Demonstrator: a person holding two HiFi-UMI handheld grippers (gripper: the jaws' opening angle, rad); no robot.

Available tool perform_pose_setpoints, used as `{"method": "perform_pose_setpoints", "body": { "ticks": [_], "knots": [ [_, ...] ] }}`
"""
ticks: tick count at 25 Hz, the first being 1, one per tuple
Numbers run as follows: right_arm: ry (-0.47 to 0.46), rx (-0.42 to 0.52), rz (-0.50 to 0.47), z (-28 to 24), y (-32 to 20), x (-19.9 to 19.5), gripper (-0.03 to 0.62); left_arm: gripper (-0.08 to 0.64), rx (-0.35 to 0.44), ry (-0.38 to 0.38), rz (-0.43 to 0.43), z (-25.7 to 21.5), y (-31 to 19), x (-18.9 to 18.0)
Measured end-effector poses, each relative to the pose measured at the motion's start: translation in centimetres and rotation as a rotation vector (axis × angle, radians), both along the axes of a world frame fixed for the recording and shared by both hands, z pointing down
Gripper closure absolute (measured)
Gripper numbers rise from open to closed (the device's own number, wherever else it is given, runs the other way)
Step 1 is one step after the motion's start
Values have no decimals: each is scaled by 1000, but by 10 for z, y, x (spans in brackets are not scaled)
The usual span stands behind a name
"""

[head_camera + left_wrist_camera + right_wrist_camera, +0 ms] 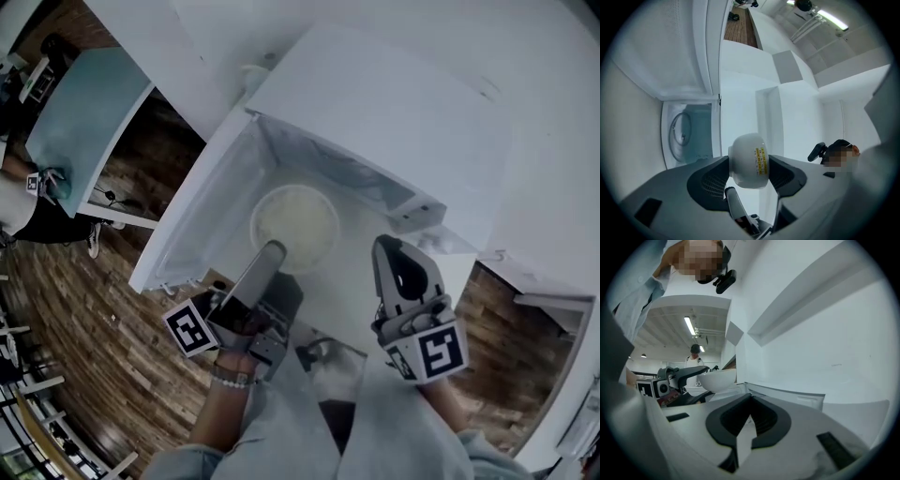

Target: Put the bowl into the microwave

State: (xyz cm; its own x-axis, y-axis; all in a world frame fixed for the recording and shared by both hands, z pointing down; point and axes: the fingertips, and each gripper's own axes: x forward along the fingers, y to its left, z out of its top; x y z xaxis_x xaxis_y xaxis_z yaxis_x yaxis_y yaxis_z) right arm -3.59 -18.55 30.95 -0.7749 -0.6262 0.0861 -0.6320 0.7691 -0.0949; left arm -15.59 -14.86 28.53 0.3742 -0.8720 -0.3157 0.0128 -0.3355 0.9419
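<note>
Gripping the white bowl [746, 159] between its two dark pads, the left gripper [270, 253] carries it in the air, one pad pressed on each side. A yellow label [760, 161] shows on the bowl's outer wall.

From the head view the bowl sits just in front of the mouth of the white microwave [394, 112], whose door [202, 216] is swung wide open to the left. One long grey jaw lies over the bowl's near rim. Whether the far rim has crossed into the cavity is hard to say from above. The left gripper view shows the cavity off to the left, beyond the bowl, with what looks like a round glass turntable [680, 133] inside.

The right gripper [389, 246] is to the right of the bowl and apart from it. Its jaws are pressed together with nothing between them, and they point toward the microwave's front. In its own view the bowl shows to the left, beside the microwave's edge, with a person [696, 355] standing far behind.

Each gripper carries a marker cube — the left one [190, 328] and the right one [436, 352] — near the person's wrists. Dark wooden floor [84, 328] runs under a pale blue table [84, 122] at upper left.
</note>
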Motion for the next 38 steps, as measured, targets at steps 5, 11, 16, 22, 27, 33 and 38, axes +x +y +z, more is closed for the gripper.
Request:
{"method": "perform_pose_setpoints", "body": {
  "ticks": [5,11,16,22,27,33,38],
  "knots": [
    [-25,-5,56,1,-10,-2,592,319,-32,6,71,11,-20,0],
    [-39,3,91,2,-12,-12,542,319,-74,10,166,28,-38,4],
    [20,49,47,6,-13,-30,462,318,-97,17,239,41,-53,9],
    [73,46,11,20,-11,-50,355,319,-120,41,291,53,-65,9],
    [71,26,-25,29,-13,-65,299,319,-129,49,314,58,-71,8],
    [109,1,-35,44,-16,-79,252,319,-145,46,323,68,-73,8],
    [105,-44,25,55,-24,-80,236,319,-169,47,326,81,-76,11]
  ]
}}
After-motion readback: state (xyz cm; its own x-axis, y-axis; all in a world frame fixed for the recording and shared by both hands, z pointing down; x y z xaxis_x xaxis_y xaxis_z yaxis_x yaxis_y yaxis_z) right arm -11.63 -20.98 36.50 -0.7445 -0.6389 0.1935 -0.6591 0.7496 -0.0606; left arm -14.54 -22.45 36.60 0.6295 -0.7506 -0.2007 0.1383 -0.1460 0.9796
